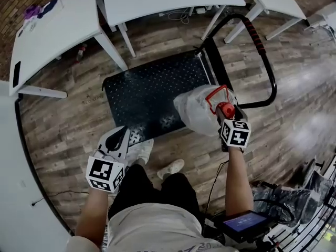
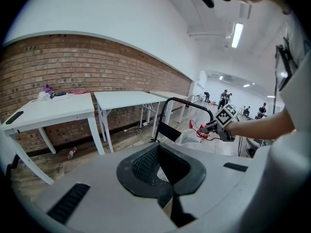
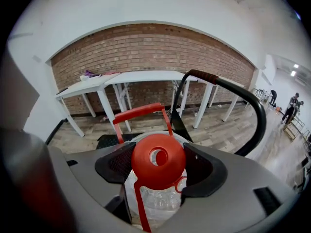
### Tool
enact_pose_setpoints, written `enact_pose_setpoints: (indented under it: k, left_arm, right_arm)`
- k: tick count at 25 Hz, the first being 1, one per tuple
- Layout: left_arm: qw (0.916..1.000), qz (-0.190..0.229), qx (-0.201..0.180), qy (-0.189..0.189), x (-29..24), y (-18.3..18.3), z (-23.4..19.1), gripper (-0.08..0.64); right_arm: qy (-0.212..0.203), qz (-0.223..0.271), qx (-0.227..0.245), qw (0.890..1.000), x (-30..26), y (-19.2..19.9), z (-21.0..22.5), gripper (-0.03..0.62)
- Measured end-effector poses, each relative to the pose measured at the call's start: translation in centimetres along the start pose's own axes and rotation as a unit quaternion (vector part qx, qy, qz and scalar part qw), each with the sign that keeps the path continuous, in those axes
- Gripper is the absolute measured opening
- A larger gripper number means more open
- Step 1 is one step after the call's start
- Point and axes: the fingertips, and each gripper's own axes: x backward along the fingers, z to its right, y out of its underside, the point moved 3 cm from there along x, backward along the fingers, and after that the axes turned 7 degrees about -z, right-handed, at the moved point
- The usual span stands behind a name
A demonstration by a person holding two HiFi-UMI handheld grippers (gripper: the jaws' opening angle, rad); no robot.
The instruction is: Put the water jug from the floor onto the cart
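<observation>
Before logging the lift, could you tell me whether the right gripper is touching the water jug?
Touching. Right gripper view: the fingers of the right gripper clamp the water jug at its red cap.

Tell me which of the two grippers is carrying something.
The right gripper: its jaws clamp the water jug at its red cap. The left gripper has nothing between its jaws.

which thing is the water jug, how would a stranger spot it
Find the black flat cart with the looped handle on the wood floor. At its handle end, the right gripper grips the water jug: clear plastic, the only thing here with a red cap and red carry handle.
</observation>
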Motion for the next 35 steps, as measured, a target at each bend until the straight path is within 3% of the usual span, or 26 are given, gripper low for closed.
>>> enact_pose_setpoints:
  k: [16, 35]
  left_arm:
    - [0.9994, -0.013, 0.021, -0.025, 0.3, 2.0, -0.3, 0.0]
    - [0.998, -0.02, 0.045, -0.038, 2.4, 5.3, -2.7, 0.0]
  right_arm:
    - [-0.004, -0.061, 0.021, 0.998, -8.6, -1.1, 2.2, 0.313]
    - [0.023, -0.078, -0.041, 0.996, -10.3, 0.3, 3.6, 0.313]
